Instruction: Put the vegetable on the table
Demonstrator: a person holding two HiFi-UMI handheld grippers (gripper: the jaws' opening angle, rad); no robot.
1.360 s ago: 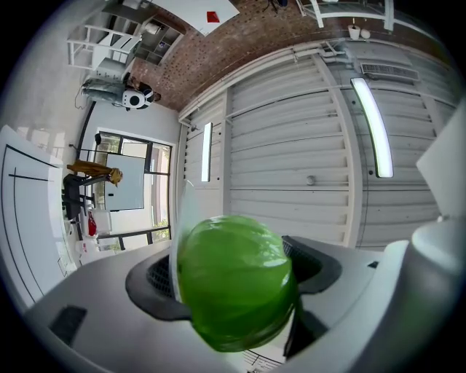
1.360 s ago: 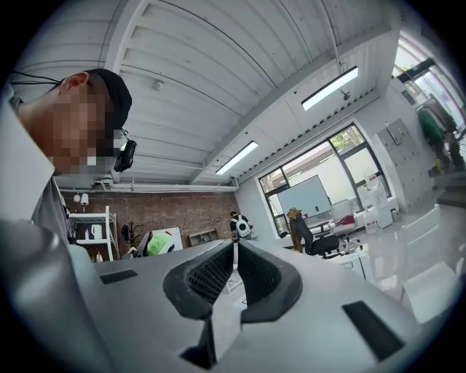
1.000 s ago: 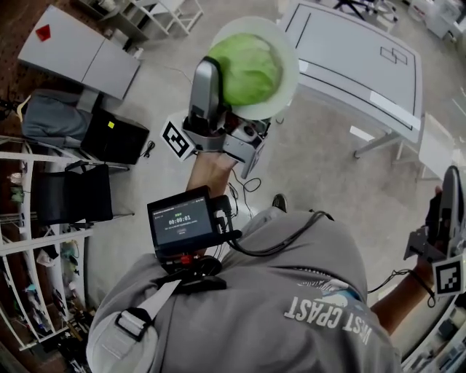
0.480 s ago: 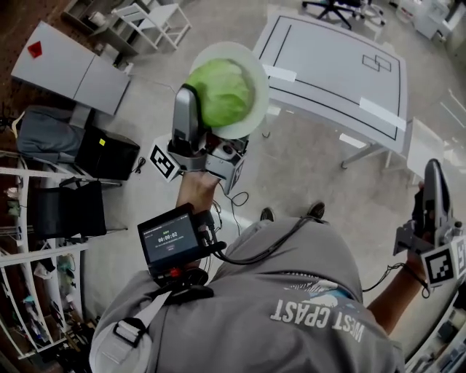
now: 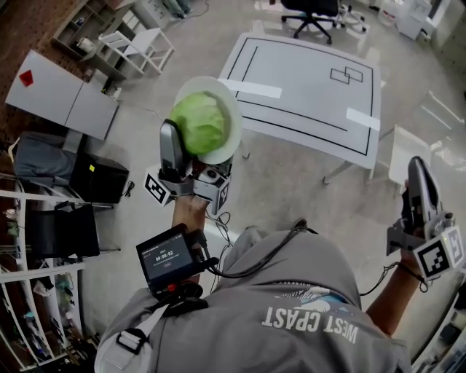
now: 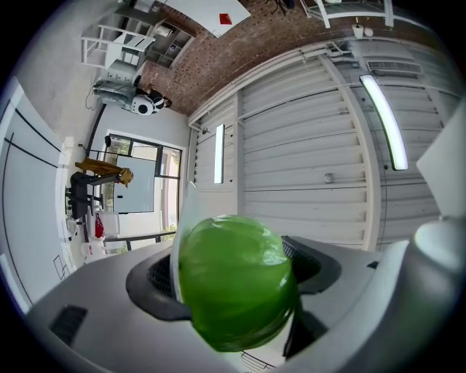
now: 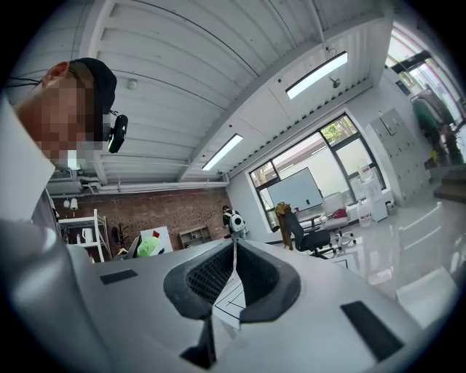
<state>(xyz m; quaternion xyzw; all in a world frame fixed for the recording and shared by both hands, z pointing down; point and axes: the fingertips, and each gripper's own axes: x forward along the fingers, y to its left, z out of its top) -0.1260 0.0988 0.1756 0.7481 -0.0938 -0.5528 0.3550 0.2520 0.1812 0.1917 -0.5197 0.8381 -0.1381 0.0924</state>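
A round green cabbage (image 5: 198, 124) rests against a white plate (image 5: 227, 109), both carried in the air left of the white table (image 5: 306, 80) with black lines. My left gripper (image 5: 195, 137) is shut on the cabbage; in the left gripper view the cabbage (image 6: 237, 284) fills the space between the jaws, with the plate's thin edge (image 6: 177, 240) along its left side. My right gripper (image 5: 416, 175) hangs at the far right, off the table's near right corner. In the right gripper view its jaws (image 7: 233, 251) are shut with nothing between them.
A black office chair (image 5: 313, 14) stands beyond the table. A small white stand (image 5: 408, 149) sits by the table's right side. White shelving (image 5: 142, 44), a grey cabinet (image 5: 62, 95) and black bags (image 5: 95, 175) line the left. A screen device (image 5: 169, 255) hangs on the person's chest.
The person has walked toward the table, which now shows more fully and closer. Both grippers travelled along; the cabbage and plate stay in the left gripper.
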